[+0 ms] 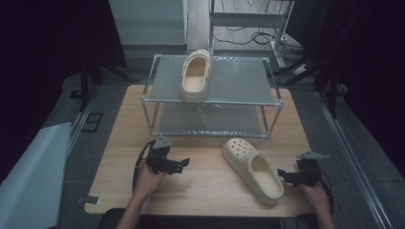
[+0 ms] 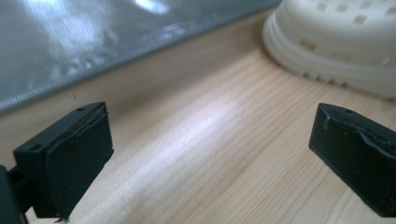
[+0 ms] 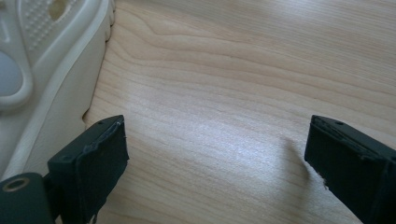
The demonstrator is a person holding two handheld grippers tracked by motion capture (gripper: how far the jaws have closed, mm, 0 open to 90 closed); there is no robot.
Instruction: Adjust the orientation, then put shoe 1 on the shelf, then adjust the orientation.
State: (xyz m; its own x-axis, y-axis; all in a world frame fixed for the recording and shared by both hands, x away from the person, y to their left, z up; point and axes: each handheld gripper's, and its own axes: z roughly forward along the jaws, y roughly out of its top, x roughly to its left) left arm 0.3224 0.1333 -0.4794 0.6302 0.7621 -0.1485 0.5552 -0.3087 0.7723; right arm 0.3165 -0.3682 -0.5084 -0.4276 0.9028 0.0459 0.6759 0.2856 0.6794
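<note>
Currently both pairs of fingers are spread, empty, low over the desk [image 1: 200, 183]. Loose clog [image 1: 253, 169] lies between them, long axis toe-away, heel just beside right gripper [image 1: 286, 175]; left gripper [image 1: 180, 164] sits farther off. Second clog [image 1: 196, 74] on shelf rack [image 1: 239, 81]. Right hand likely nearer.

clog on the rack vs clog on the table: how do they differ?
Place: the rack clog sits on the top shelf of the wire rack; the table clog lies on the wooden table, between the open left tongs and open right tongs.
Pose: the rack clog's toe points away from the person; the table clog lies diagonally, toe toward the rack, heel toward the right tongs.
Shared: both cream, perforated toes, upright, ungripped.
</note>
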